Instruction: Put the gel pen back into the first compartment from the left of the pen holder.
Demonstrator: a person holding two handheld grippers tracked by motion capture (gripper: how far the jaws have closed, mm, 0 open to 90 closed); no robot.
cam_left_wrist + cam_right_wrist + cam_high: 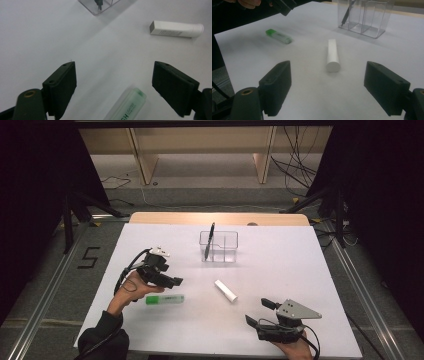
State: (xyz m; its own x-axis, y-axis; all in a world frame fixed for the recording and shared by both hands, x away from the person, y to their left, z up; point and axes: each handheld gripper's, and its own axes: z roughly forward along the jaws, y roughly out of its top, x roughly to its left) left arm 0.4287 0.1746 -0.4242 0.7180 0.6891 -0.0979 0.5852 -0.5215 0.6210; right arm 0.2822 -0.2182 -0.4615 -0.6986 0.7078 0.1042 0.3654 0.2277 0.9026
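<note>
A green highlighter (165,299) lies on the white table just below my left gripper (172,281), which is open above it. In the left gripper view the highlighter (126,106) lies between the wide-apart jaws. A white tube (226,290) lies mid-table, also seen as the white tube (332,55) ahead of my open right gripper (257,312), whose jaws hold nothing. A clear divided organiser (219,246) stands at the back with a black pen (209,240) upright in its left compartment.
The white table (280,265) ends in a wooden strip at the far edge. Tripod legs and cables stand on the floor beyond both far corners. The other hand's gripper (283,5) appears at the top left of the right gripper view.
</note>
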